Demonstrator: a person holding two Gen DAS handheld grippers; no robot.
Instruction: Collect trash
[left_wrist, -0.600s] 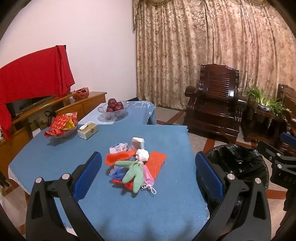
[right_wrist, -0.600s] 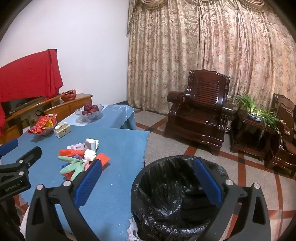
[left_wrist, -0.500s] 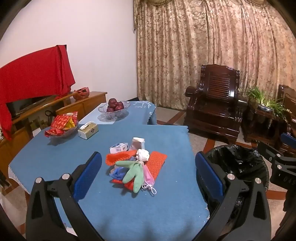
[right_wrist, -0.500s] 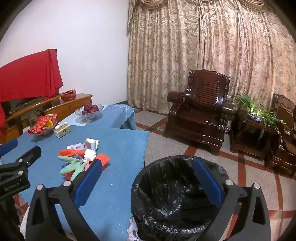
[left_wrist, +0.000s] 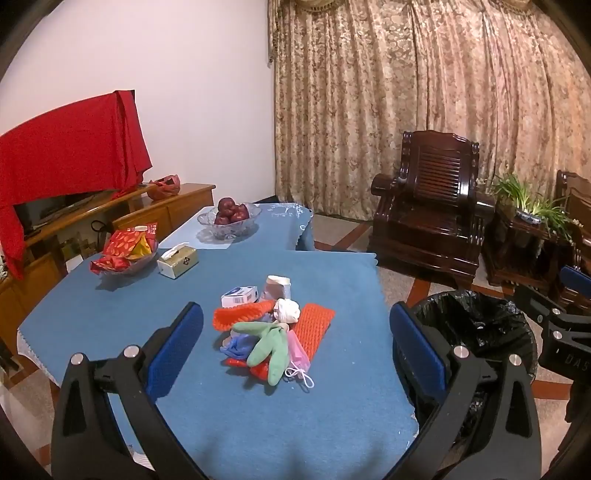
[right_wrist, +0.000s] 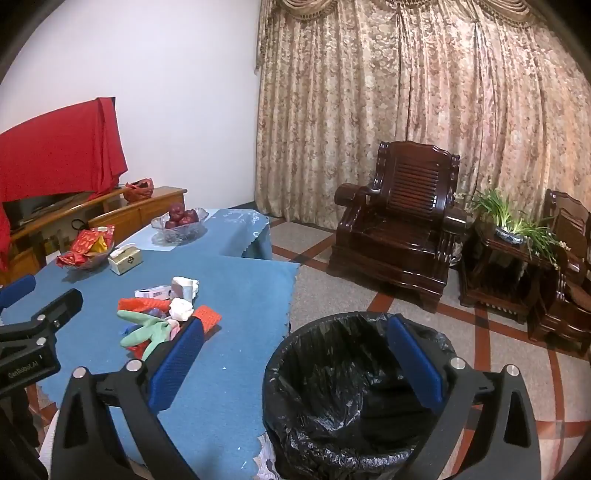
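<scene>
A pile of trash (left_wrist: 273, 328) lies mid-table on the blue cloth: orange foam nets, a green glove, a pink mask, a white paper ball, a small box and a cup. It also shows in the right wrist view (right_wrist: 162, 314). A bin with a black liner (left_wrist: 476, 325) stands on the floor right of the table; it also shows in the right wrist view (right_wrist: 354, 387). My left gripper (left_wrist: 295, 347) is open and empty, above the table just short of the pile. My right gripper (right_wrist: 295, 362) is open and empty, above the bin's near left rim.
On the blue table (left_wrist: 258, 424) stand a snack bowl (left_wrist: 123, 254), a tissue box (left_wrist: 178, 261) and a glass fruit bowl (left_wrist: 229, 218). A wooden armchair (left_wrist: 432, 221), a side table with a plant (left_wrist: 528, 218) and a sideboard (left_wrist: 110, 218) surround it.
</scene>
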